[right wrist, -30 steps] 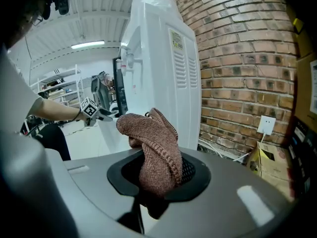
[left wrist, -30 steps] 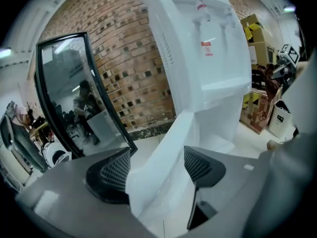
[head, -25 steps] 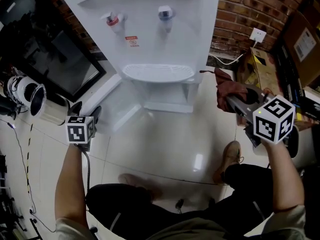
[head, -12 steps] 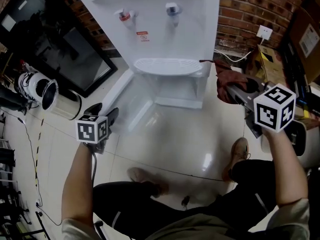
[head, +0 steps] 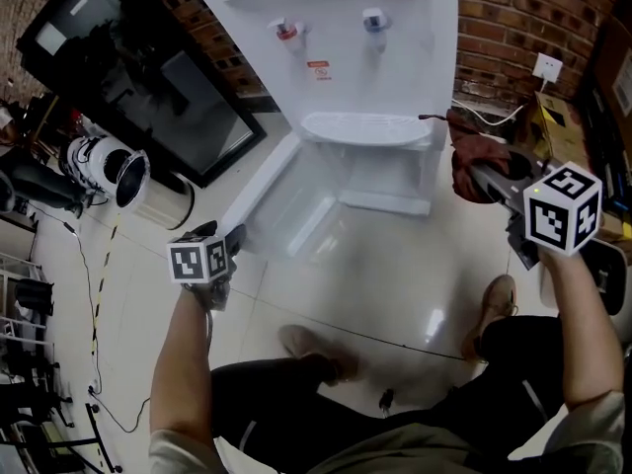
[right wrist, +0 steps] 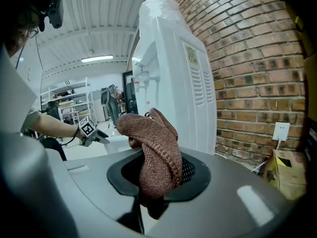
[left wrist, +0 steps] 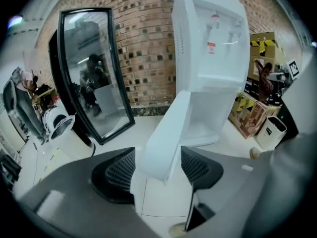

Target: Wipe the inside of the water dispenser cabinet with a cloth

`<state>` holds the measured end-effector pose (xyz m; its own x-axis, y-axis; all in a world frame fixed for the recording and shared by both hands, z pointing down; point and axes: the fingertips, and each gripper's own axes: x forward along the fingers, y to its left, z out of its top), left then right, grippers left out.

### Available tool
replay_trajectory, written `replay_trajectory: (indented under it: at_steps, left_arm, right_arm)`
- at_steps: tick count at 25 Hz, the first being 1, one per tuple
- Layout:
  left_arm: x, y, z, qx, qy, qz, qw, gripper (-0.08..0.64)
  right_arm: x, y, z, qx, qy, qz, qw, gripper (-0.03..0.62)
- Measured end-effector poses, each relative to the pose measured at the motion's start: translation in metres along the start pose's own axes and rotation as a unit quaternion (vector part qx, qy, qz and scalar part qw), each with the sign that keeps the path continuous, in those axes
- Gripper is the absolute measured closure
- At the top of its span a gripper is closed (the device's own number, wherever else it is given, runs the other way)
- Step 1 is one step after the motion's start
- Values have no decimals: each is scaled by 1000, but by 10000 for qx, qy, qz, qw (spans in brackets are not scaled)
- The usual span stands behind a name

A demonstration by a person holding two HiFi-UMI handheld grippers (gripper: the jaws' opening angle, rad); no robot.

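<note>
The right gripper (right wrist: 154, 176) held the bunched brown cloth (right wrist: 154, 142) tight in its jaws, just right of the white water dispenser (head: 367, 62) and its open cabinet (head: 387, 178). The left gripper (left wrist: 157, 168) had wide jaws that had just been closing, with the free edge of the cabinet door (left wrist: 164, 140) between them, not visibly pinched.

A large black-framed glass panel (head: 148, 77) is leaned against the brick wall (head: 513, 8), and a white cylindrical container (head: 123, 171) with a dark mouth is set on the pale tiled floor (head: 395, 275) near its lower end. A white wall socket (head: 546, 66) is mounted on the bricks at the right, and cardboard boxes (left wrist: 255, 108) are stacked near it.
</note>
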<state>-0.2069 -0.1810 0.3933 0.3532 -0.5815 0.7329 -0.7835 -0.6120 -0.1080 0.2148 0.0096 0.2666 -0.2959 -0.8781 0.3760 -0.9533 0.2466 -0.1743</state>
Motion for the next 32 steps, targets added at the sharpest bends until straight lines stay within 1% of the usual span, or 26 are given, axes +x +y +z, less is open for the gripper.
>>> replay_trajectory:
  at_steps: [2, 6, 9, 11, 14, 16, 18, 20, 22, 23, 24, 26, 29, 31, 32]
  left_arm:
    - [4, -7, -7, -31, 14, -140, 9999, 281]
    - [-3, -18, -17, 122, 83, -312, 9994, 279]
    - [-11, -40, -24, 319, 201, -646, 9972, 281]
    - [-17, -58, -26, 559, 275, -900, 9940, 282]
    - [-27, -88, -30, 911, 301, -1293, 9869, 299]
    - [-33, -108, -31, 1155, 271, -1541, 9809, 333]
    - [-37, -124, -30, 1302, 250, -1712, 9763, 325]
    - [-39, -136, -31, 1371, 279, -1879, 9722, 321]
    - [-45, -150, -32, 1541, 309, -2114, 9647, 330]
    - [-46, -160, -31, 1703, 301, -2234, 9593, 335]
    - [-47, -172, -29, 1893, 270, -2339, 9533, 361]
    - [-44, -199, -23, 2213, 158, -2527, 9418, 387]
    - [-38, -237, -11, 2517, -52, -2771, 9273, 413]
    - [-32, -258, 0, 2790, -191, -2764, 9194, 424]
    - [-28, -265, 7, 2942, -285, -2664, 9174, 440]
  right_arm:
    - [-4, -4, 1, 21, -40, -54, 10000, 491]
    - [-5, -7, 2, 58, -91, -81, 9999, 491]
    - [-7, -7, 1, 58, -78, -49, 9999, 491]
    - [-10, -7, 2, 53, -101, -30, 9999, 491]
    - [-15, -6, 3, 46, -137, -27, 9999, 491]
    - [-18, -6, 3, 71, -152, -32, 9999, 491]
    - [-23, -7, 3, 105, -179, -46, 9998, 491]
    - [-29, -8, 1, 125, -208, -69, 9997, 491]
    - [-34, -10, -2, 152, -231, -81, 9996, 491]
    - [-38, -12, -3, 178, -241, -95, 9995, 491]
    - [-42, -16, -4, 216, -252, -122, 9994, 491]
    - [-51, -24, -7, 320, -274, -193, 9989, 491]
    - [-59, -34, -12, 414, -262, -283, 9984, 491]
    - [-61, -37, -15, 420, -233, -324, 9983, 491]
    - [-62, -38, -16, 417, -214, -344, 9983, 491]
